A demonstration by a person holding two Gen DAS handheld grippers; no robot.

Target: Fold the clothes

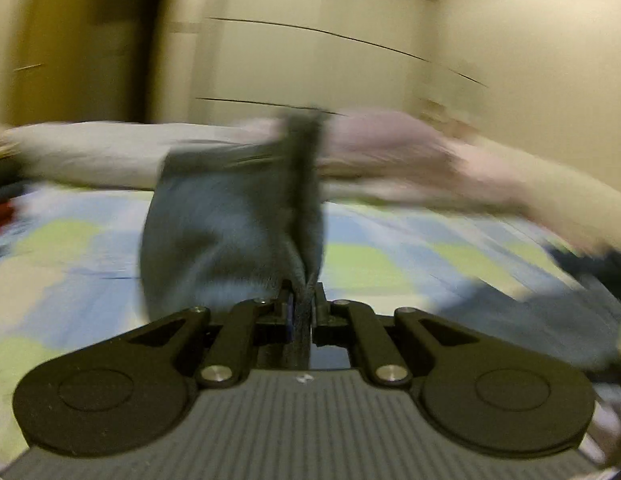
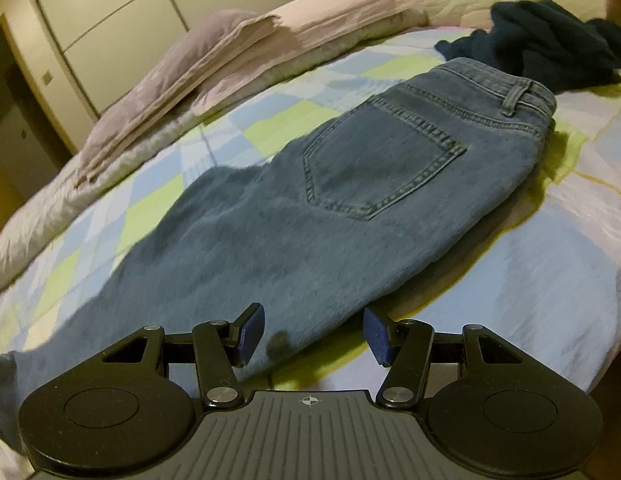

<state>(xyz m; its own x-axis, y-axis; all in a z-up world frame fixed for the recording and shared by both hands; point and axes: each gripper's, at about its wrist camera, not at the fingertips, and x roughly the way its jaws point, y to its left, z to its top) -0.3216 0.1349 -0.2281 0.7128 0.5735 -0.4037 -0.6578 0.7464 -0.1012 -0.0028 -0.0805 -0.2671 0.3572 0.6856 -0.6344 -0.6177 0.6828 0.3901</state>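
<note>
My left gripper [image 1: 302, 300] was clamped on a fold of blue denim, the jeans [image 1: 230, 220] hanging up and to the left of its closed jaws in a blurred bunch above the bed. That whole view was smeared, so I could not tell which part of the jeans I had pinched. My right gripper [image 2: 312, 334] had its jaws standing apart with nothing pressed between its blue pads [image 2: 251, 334]; it hovered just over the near edge of the jeans [image 2: 350, 200], whether touching the cloth I cannot tell. From that side the jeans lay flat on the checked bedspread [image 2: 530, 280], folded lengthwise, back pocket [image 2: 378, 160] facing up and the waistband with its belt loop [image 2: 516, 98] at the far right end. One leg ran from the pocket down to the left, past my right gripper and out of the picture. Beyond the waistband a dark blue garment [image 2: 550, 48] lay crumpled on the bedspread, just beside the jeans. Along the far side of the jeans, well apart from them, pinkish-lilac pillows [image 2: 230, 48] lay in a row, and behind the pillows stood pale wardrobe doors [image 2: 122, 20] with a light reflected in them.
</note>
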